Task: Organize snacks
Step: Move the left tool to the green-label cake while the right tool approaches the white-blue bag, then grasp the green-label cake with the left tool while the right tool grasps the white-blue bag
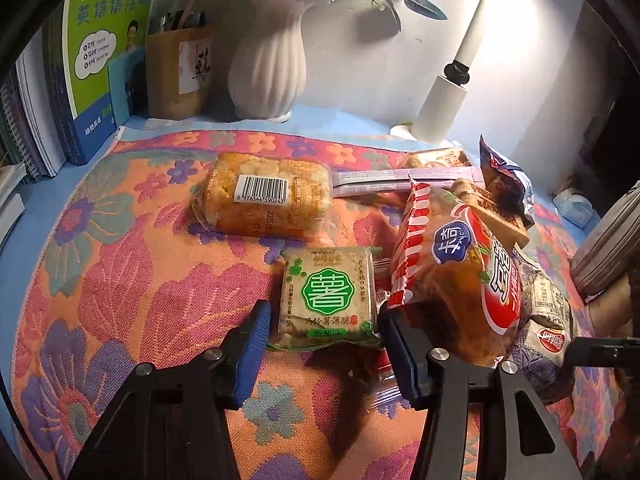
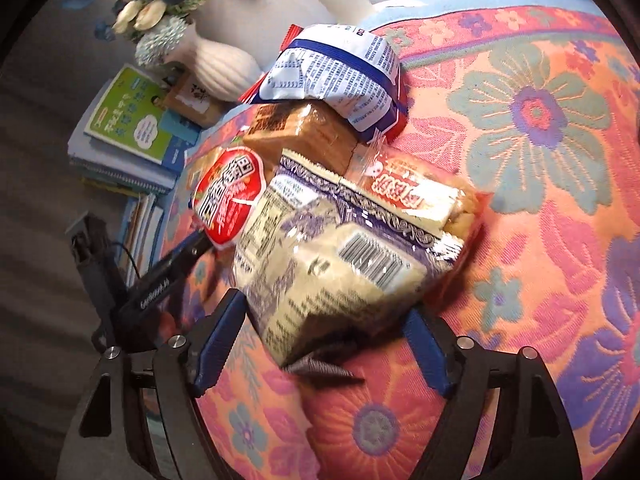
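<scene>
In the left wrist view my left gripper (image 1: 322, 344) is open around a small green-label potato crisp packet (image 1: 330, 298) lying on the flowered cloth (image 1: 120, 280); the blue pads stand at its two sides. A barcode-labelled bread pack (image 1: 262, 196) lies beyond it, and a red-and-white bread bag (image 1: 460, 276) leans on a pile to the right. In the right wrist view my right gripper (image 2: 324, 338) is open around the near end of a purple-patterned clear snack bag (image 2: 336, 268). A red-label bag (image 2: 230, 196), a brown bread pack (image 2: 300, 134) and a blue-white bag (image 2: 340, 80) lie behind it.
A white ribbed vase (image 1: 266, 68), a brown pen holder (image 1: 180, 72), upright books (image 1: 96, 56) and a white lamp base (image 1: 444, 100) stand at the back. A long pale sachet (image 1: 384, 182) lies behind the pile. The other gripper's body (image 2: 160, 284) shows at left.
</scene>
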`<action>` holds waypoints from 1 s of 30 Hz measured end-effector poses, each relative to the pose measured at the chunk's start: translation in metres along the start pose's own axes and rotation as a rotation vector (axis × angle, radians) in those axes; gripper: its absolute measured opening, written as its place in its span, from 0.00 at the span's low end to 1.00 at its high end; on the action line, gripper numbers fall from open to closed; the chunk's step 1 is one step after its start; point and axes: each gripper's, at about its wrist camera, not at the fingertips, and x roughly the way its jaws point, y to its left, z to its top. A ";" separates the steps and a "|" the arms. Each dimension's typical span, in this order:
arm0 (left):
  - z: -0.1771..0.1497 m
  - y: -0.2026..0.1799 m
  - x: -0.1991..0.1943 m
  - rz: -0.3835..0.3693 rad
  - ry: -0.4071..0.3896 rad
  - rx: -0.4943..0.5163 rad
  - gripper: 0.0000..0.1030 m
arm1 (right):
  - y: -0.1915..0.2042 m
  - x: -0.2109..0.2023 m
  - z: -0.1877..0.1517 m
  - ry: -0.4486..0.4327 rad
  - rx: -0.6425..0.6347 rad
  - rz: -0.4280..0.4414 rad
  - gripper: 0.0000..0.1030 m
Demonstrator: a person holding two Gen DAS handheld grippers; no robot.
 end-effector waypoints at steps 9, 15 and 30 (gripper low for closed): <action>-0.004 0.005 -0.009 -0.010 -0.041 -0.025 0.51 | 0.007 0.009 0.000 -0.068 0.027 -0.001 0.78; -0.007 0.001 -0.014 0.032 -0.062 -0.004 0.51 | -0.007 0.001 -0.014 -0.080 0.081 0.046 0.51; -0.080 -0.042 -0.073 -0.026 -0.027 0.059 0.50 | -0.048 -0.074 -0.076 -0.075 0.099 -0.020 0.47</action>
